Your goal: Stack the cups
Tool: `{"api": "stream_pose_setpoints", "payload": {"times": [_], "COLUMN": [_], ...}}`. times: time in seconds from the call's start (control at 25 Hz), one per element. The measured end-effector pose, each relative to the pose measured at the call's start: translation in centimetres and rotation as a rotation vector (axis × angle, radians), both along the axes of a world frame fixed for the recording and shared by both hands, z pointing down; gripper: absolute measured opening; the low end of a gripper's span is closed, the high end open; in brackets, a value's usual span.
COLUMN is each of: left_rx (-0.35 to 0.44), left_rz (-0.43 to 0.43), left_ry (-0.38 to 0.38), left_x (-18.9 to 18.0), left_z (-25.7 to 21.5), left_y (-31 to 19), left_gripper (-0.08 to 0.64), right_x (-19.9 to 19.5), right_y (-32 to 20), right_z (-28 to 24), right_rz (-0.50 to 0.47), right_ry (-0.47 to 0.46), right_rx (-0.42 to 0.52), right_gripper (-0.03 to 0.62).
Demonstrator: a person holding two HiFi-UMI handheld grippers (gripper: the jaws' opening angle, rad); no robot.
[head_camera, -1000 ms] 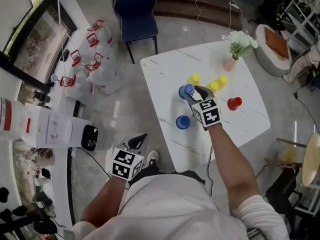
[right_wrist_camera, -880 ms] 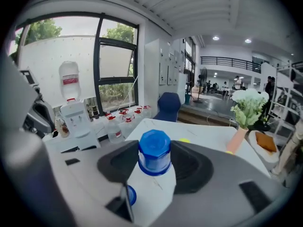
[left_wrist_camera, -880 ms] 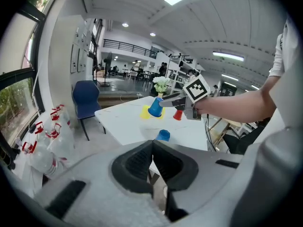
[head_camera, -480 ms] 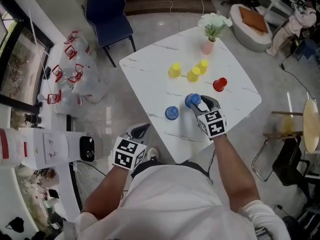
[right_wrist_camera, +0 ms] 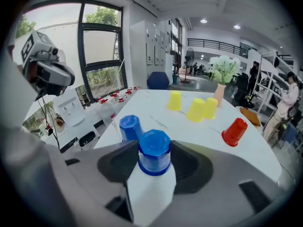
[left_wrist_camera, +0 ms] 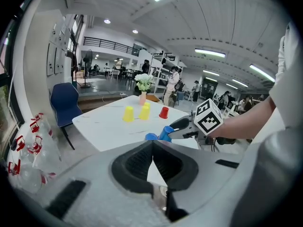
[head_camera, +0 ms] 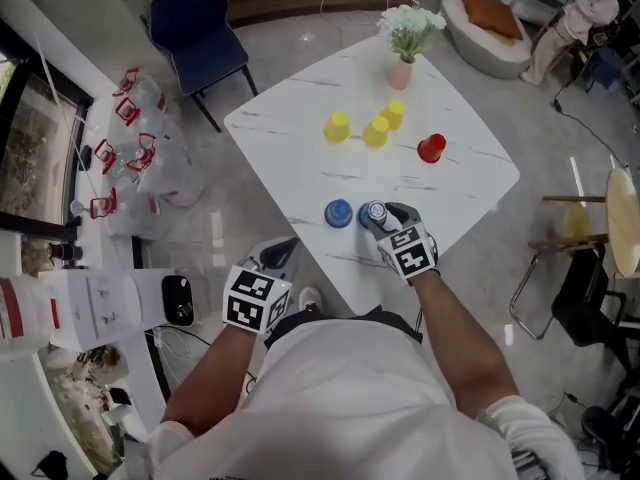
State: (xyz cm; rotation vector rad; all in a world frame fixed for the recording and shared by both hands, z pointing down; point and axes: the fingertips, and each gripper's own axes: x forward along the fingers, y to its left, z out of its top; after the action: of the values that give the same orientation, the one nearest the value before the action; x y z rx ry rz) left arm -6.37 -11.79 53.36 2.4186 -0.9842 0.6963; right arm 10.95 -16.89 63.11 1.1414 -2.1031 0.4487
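Observation:
My right gripper [head_camera: 380,216] is shut on an upside-down blue cup [right_wrist_camera: 154,152] just above the white marble table [head_camera: 290,133], near its front edge. A second blue cup [head_camera: 338,213] stands upside down on the table right beside it, to the left, also seen behind the held one in the right gripper view [right_wrist_camera: 130,127]. Three yellow cups [head_camera: 376,131] and a red cup [head_camera: 431,148] stand farther back. My left gripper [head_camera: 265,290] hangs off the table by my body; its pads [left_wrist_camera: 142,157] meet with nothing between them.
A pink vase of white flowers [head_camera: 402,68] stands at the table's far corner. A blue chair [head_camera: 195,23] is beyond the table on the left. Water jugs with red handles [head_camera: 135,118] and a white dispenser [head_camera: 100,298] stand on the floor at left.
The right gripper has carried the blue cup toward the table's near edge and lower, to beside the other blue cup. The left gripper has shifted a little.

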Motion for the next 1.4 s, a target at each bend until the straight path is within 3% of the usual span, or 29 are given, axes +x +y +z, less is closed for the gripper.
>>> {"api": "stream_pose_setpoints", "payload": {"times": [0.68,0.76,0.92,1.04,1.12,1.4], "left_rx": [-0.016,-0.021,-0.025,-0.027,-0.025,-0.025], "left_rz": [-0.008,-0.008,-0.015,-0.031,-0.041,-0.082], "left_ry": [-0.021,-0.024,-0.026,-0.025,-0.023,-0.032], "left_x": [-0.2,0.0,0.4,0.8,1.2,1.9], "left_z": [0.5,0.6,0.7,1.0,1.0,0.7], "left_y": [0.8,0.8,0.5,0.0,-0.3,-0.3], "left_gripper": [0.009,0.009,0.009,0.009,0.009,0.009], "right_x": [-1.4,-1.3,-0.6,2.2,4.9,14.8], "right_y": [0.2,0.3,0.0,-1.3,-2.5,-7.7], "right_z": [1.8,1.8,-1.4,-4.3,-4.9,-2.7], "right_rz": [-0.051,-0.069,-0.042,0.027,0.08,0.26], "right_ry": [0.009,0.019,-0.075,-0.137,-0.132,-0.033], "right_rx": [-0.023,-0.024,0.053,0.138,0.162,0.126], "right_gripper": [0.218,0.25,0.255,0.228,0.215,0.201]}}
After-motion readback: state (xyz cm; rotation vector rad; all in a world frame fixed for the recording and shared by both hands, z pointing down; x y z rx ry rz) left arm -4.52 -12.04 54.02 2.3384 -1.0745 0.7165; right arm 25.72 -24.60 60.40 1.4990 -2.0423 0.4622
